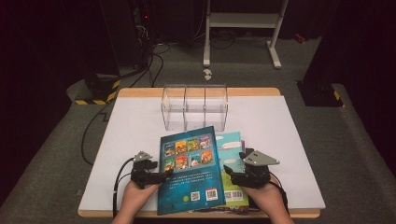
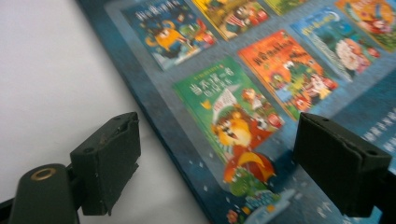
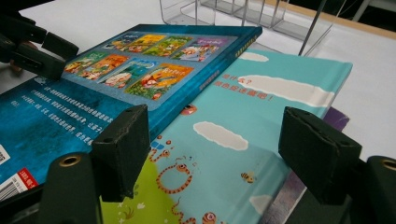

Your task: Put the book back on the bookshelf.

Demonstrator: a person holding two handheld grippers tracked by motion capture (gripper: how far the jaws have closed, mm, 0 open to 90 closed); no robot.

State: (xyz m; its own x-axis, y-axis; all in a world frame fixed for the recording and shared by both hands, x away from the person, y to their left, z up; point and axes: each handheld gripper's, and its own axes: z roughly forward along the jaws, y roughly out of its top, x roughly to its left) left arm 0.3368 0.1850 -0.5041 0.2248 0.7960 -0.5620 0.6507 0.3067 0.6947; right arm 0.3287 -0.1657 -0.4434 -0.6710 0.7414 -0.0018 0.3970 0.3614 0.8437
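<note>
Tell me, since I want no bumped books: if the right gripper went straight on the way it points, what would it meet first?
Probably the light-blue picture book with white clouds, which lies between the open right gripper's jaws; depth is unclear.

The high view looks forward and down from above the near edge of the counter point(image 1: 299, 140). Both gripper views sit close and low, sharing the blue book point(image 2: 280, 93) lying before the clear organizer point(image 1: 194, 106).

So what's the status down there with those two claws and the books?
Left claw open over dark blue hardcover book. Right claw open over light blue picture book beneath. Clear plastic organizer stands beyond; nothing in the way.
</note>
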